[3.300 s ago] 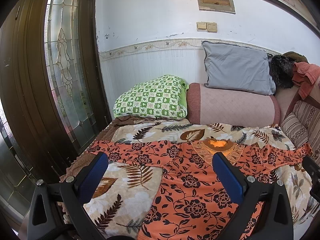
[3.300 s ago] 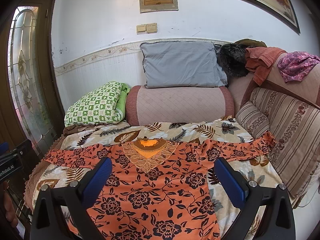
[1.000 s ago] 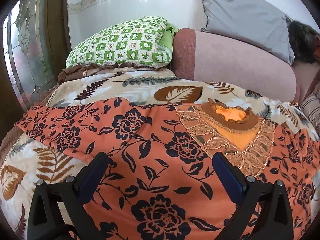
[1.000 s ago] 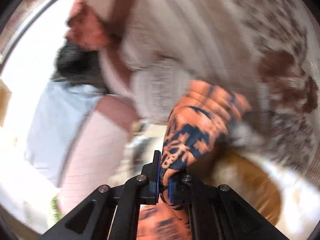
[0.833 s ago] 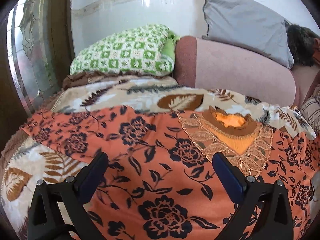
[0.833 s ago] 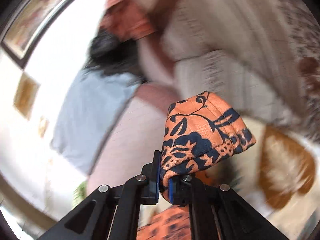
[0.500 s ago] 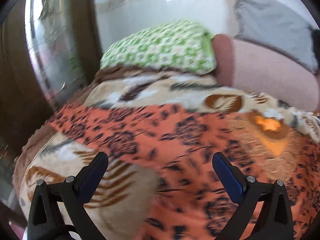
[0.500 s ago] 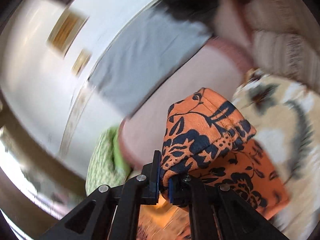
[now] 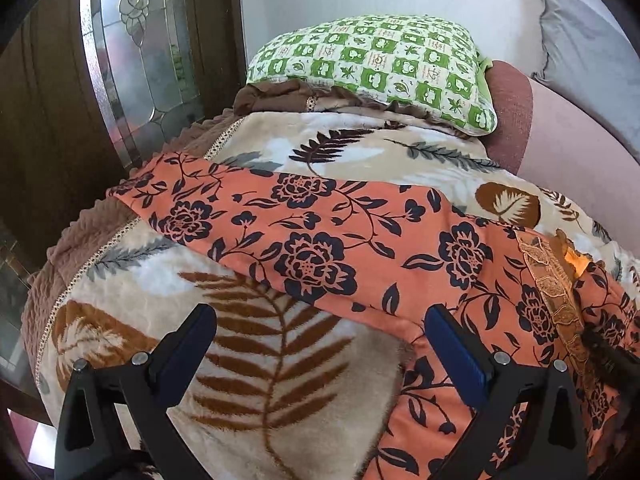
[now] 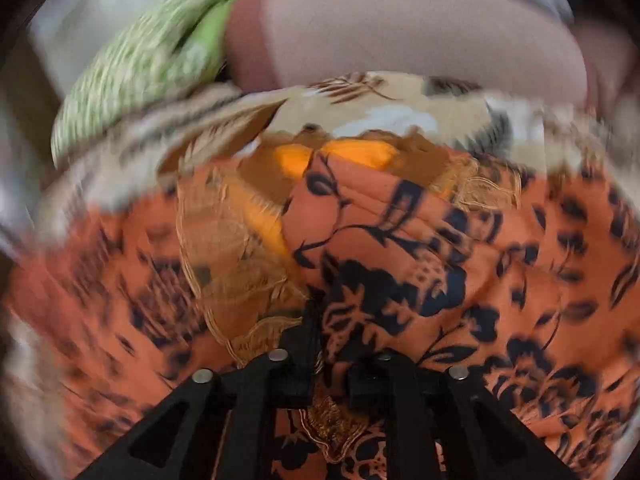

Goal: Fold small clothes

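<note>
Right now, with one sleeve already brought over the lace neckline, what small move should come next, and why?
Probably lower the left gripper onto the outstretched sleeve and pinch it. That sleeve lies flat across the leaf-print blanket, unfolded, and the left gripper hangs open just short of it. The right gripper is opening, with the folded sleeve between its fingers, over the lace neckline.

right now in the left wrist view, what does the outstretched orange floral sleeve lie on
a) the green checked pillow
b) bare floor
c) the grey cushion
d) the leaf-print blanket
d: the sleeve of the orange floral garment lies flat across the leaf-print blanket, with the green checked pillow farther back and not touching it.
</note>
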Motion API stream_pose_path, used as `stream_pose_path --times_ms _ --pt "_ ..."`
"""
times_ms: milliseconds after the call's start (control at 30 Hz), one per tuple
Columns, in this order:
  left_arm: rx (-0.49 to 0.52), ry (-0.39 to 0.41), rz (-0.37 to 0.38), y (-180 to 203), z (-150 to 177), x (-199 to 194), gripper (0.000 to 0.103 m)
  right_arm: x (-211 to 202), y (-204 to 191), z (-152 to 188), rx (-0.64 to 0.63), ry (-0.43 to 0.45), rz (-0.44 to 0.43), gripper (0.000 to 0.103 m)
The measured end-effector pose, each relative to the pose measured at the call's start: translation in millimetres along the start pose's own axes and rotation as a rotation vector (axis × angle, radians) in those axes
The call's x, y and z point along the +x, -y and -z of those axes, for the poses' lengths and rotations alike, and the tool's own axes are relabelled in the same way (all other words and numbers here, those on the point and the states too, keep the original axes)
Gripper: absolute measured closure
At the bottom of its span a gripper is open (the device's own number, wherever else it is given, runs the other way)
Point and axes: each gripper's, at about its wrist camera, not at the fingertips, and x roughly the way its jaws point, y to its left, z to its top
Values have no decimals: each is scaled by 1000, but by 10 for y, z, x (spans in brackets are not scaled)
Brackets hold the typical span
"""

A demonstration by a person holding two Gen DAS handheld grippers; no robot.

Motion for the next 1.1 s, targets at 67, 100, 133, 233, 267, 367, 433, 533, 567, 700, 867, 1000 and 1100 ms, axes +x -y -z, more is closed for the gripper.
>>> stream_pose_path --times_ms 67,100,133,233,267,367,433,533,567,700,867,1000,1100 --pt "-1 -9 7 27 -1 2 0 -76 -133 24 -61 26 -32 30" --pt "-2 -12 12 30 -7 5 0 -125 -172 55 -80 44 -50 27" --pt "-4 -13 18 33 -12 8 0 -177 -251 78 -115 49 -92 27" --pt "-18 -17 19 -6 -24 14 0 -345 -304 149 -136 67 -298 27" --pt "-31 -23 22 -35 -30 20 0 -462 -242 216 -133 85 -372 27" --pt "-64 -32 42 -122 -53 24 0 -711 64 243 -57 152 -439 27" --pt "-79 -34 51 -167 -68 16 0 -788 348 205 60 187 -454 27" --pt "-83 -34 51 -198 -88 18 0 -735 408 88 135 179 -418 27" --pt "-83 -34 47 -208 -97 25 0 -701 366 72 132 163 -420 29" --pt "-103 -40 51 -277 -121 47 0 -340 -175 79 59 16 -406 63" --pt "-96 -54 37 -328 -112 87 0 -49 -780 176 -61 -77 -254 63" --pt "-100 -53 42 -373 -127 84 0 -29 -945 169 -149 -82 -111 72" --pt "-113 -52 54 -412 -140 71 0 -33 -789 106 -67 -120 -122 85"
